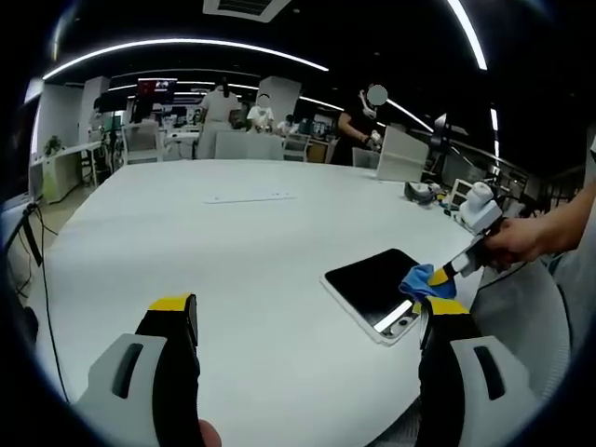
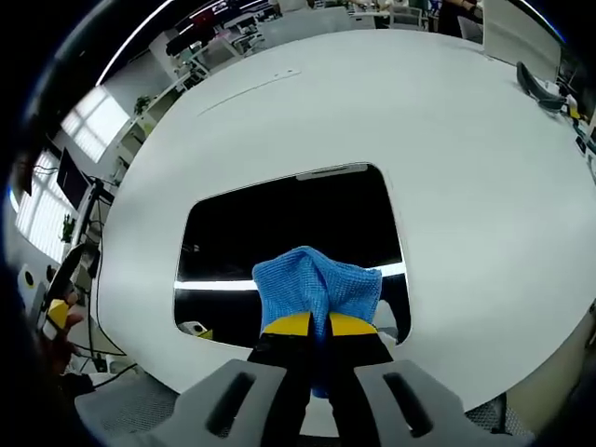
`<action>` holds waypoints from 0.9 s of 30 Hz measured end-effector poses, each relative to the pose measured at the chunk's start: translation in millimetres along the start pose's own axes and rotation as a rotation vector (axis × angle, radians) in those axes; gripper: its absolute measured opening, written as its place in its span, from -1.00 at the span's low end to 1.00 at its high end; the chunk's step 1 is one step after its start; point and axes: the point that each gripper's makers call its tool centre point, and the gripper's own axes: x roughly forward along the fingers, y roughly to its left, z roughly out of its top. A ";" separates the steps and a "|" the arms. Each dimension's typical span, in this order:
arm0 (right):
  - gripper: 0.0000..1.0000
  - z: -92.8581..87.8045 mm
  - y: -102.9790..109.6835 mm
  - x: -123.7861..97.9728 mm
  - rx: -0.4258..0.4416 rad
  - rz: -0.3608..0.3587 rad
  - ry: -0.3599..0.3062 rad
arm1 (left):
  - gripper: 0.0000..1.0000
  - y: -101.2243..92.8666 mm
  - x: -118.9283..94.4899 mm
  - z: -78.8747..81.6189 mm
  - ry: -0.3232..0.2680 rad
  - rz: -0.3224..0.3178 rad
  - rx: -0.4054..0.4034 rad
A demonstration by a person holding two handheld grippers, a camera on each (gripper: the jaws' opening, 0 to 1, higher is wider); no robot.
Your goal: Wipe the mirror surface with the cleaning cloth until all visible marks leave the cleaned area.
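A dark rectangular mirror (image 1: 374, 283) lies flat near the right edge of the white table (image 1: 233, 251). In the right gripper view the mirror (image 2: 279, 233) reflects ceiling lights. My right gripper (image 2: 311, 325) is shut on a blue cleaning cloth (image 2: 315, 285), which rests bunched on the mirror's near part. From the left gripper view, the right gripper (image 1: 445, 277) comes in from the right, held by a hand (image 1: 518, 239), with the cloth (image 1: 424, 280) on the mirror's near right corner. My left gripper (image 1: 307, 317) hovers open above the table, left of the mirror, nothing between its jaws.
A grey object (image 1: 421, 192) and white devices (image 1: 477, 207) sit at the table's far right. Several people stand among desks beyond the table. A grey chair (image 1: 517, 307) stands past the right table edge. A thin flat strip (image 1: 250, 196) lies on the far tabletop.
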 end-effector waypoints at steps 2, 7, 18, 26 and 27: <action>-1.00 0.1 3.6 1.2 -0.007 -0.001 -0.003 | 0.98 2.0 -0.5 -1.1 0.004 0.001 0.003; -1.00 0.7 10.9 3.1 0.007 0.012 -0.006 | 0.98 7.1 -0.5 -1.6 0.005 0.008 0.001; -1.00 -1.6 34.0 8.3 -0.034 0.038 0.017 | 0.98 9.3 2.9 9.8 -0.016 0.013 -0.003; -1.00 -1.4 37.9 10.0 -0.049 0.038 0.024 | 0.98 4.2 -1.6 5.2 -0.021 0.001 -0.015; -1.00 -1.5 38.1 9.9 -0.046 0.037 0.025 | 0.98 -6.6 -2.1 3.3 -0.008 -0.033 0.037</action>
